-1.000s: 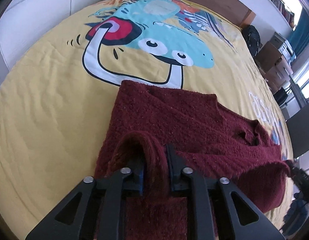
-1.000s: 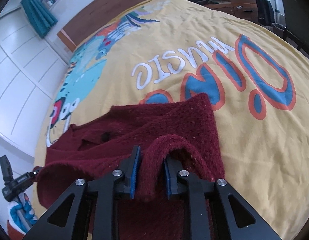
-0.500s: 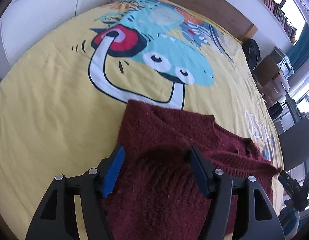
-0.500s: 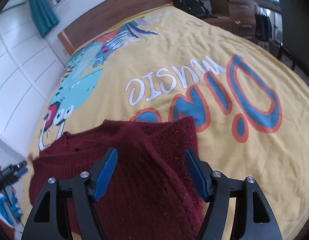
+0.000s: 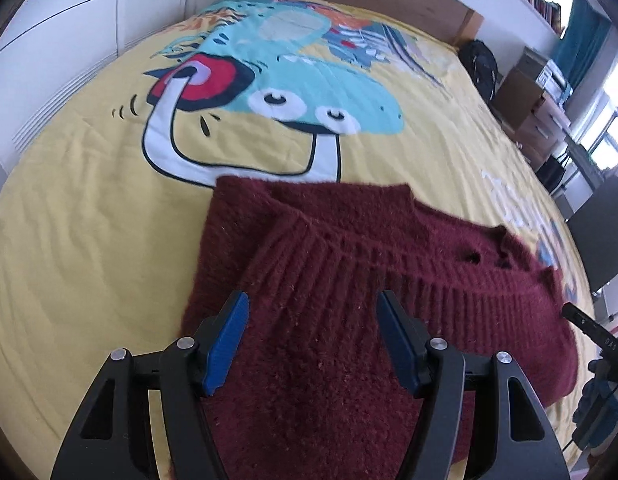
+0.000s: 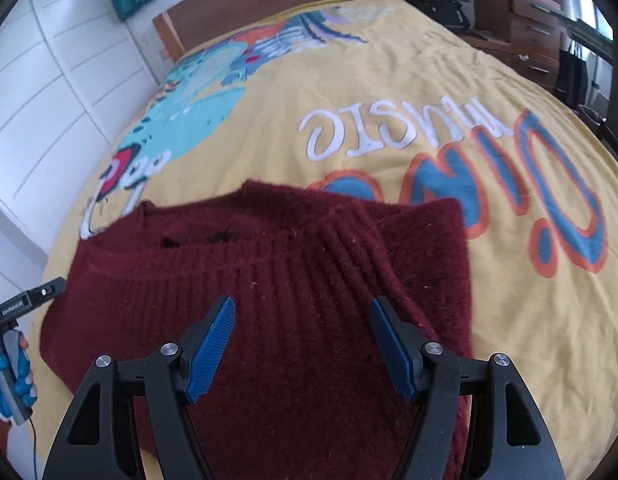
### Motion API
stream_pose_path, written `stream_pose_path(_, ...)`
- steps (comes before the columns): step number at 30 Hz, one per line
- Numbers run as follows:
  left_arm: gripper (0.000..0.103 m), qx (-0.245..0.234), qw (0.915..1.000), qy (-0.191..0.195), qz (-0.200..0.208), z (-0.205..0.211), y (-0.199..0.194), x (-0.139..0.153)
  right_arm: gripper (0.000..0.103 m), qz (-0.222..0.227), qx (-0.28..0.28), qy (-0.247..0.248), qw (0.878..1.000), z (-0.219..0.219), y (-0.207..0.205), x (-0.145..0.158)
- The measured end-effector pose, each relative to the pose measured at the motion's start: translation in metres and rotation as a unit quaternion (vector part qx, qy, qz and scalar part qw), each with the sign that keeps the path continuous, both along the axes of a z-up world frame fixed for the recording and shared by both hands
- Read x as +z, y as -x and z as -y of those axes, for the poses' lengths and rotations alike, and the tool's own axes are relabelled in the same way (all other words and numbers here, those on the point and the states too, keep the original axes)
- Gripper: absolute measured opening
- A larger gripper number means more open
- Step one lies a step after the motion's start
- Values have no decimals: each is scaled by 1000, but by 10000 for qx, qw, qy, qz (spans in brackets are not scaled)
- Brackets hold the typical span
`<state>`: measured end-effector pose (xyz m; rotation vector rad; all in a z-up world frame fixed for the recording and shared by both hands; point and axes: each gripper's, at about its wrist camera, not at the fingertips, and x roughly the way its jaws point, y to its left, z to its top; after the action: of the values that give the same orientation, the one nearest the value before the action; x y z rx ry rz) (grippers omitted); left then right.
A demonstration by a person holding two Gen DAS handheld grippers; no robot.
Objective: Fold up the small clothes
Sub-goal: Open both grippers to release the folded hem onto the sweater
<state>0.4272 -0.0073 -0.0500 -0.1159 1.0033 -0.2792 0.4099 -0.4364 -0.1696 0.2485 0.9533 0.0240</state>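
Left tool (image 5: 309, 340): spread wide, empty, poised above the sweater's near left part.
Sweater (image 5: 349, 280): maroon knit, folded over itself, lying on the bed (image 5: 89, 220)'s near side.
Right tool (image 6: 301, 340): likewise spread, holding nothing, above the near right part.
Risk: the thick knit may spring apart or bunch if nudged unevenly.

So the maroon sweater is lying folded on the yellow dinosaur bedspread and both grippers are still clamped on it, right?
Not quite. The maroon sweater does lie folded on the yellow dinosaur bedspread, but neither gripper is clamped on it: the left gripper in the left wrist view and the right gripper in the right wrist view both stand open.
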Motion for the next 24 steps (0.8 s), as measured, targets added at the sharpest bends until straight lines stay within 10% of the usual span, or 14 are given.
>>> stream_pose_path(11, 61, 160, 9992, -339, -140, 1, -21, -17, 71, -13, 28, 260, 9997, 12, 3, 9)
stream_pose_path(24, 61, -174, 9994, -109, 273, -2, 52, 10, 71, 68, 314, 388, 9987, -8, 72, 15)
